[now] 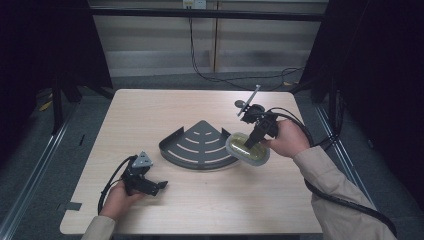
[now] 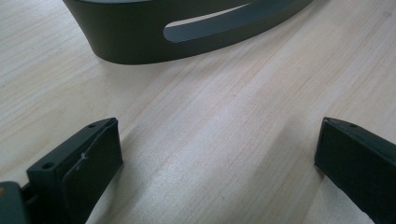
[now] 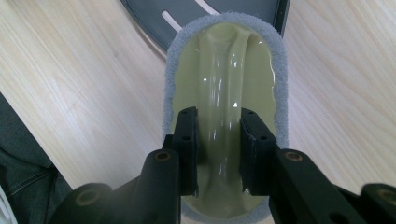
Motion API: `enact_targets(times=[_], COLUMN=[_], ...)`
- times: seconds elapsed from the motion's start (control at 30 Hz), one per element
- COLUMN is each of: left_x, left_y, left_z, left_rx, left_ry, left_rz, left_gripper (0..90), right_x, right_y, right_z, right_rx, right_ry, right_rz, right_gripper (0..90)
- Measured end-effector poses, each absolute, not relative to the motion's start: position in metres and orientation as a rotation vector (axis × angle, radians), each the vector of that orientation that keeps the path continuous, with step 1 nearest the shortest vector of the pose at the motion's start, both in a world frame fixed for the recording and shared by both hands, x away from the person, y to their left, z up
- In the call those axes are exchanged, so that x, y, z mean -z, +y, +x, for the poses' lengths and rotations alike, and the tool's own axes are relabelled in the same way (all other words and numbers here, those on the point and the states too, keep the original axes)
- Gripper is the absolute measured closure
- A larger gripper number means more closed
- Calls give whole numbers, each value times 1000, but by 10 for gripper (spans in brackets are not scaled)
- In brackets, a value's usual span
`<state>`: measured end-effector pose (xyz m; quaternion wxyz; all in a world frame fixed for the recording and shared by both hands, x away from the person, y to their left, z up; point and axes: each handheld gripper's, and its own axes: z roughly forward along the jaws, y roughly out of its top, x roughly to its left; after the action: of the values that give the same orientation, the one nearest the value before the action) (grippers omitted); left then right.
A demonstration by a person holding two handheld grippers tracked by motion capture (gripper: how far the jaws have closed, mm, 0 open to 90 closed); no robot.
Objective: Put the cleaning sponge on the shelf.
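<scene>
A dark grey quarter-round shelf tray (image 1: 200,145) with curved slots lies at the middle of the table. My right gripper (image 1: 252,142) is shut on the clear handle ridge of an oval scrubbing pad (image 1: 247,149), pale yellow with a grey fleecy rim, held just off the tray's right edge. In the right gripper view the pad (image 3: 224,70) hangs between the jaws of the right gripper (image 3: 219,154), with the tray (image 3: 196,14) beyond it. My left gripper (image 1: 159,187) rests open near the table's front left; in its own view the left gripper (image 2: 217,158) holds nothing, facing the tray's wall (image 2: 187,32).
The light wooden table (image 1: 150,115) stands on a grey floor between dark curtains. A black cable (image 1: 220,75) runs across the floor behind it. Cables trail from both grippers.
</scene>
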<state>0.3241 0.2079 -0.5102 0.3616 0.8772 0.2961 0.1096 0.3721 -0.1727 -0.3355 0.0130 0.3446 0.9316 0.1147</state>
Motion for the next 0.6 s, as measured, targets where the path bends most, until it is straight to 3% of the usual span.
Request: enact_targets(times=[0.6], left_x=[510], left_y=[208], left_z=[324], left_rx=[-282], left_ry=[763], left_rz=[2259], left_gripper=[2], right_x=[339], right_y=[-154], right_z=[391], right_rx=[-370], right_ry=[2891], right_rz=[1074], right_gripper=[712])
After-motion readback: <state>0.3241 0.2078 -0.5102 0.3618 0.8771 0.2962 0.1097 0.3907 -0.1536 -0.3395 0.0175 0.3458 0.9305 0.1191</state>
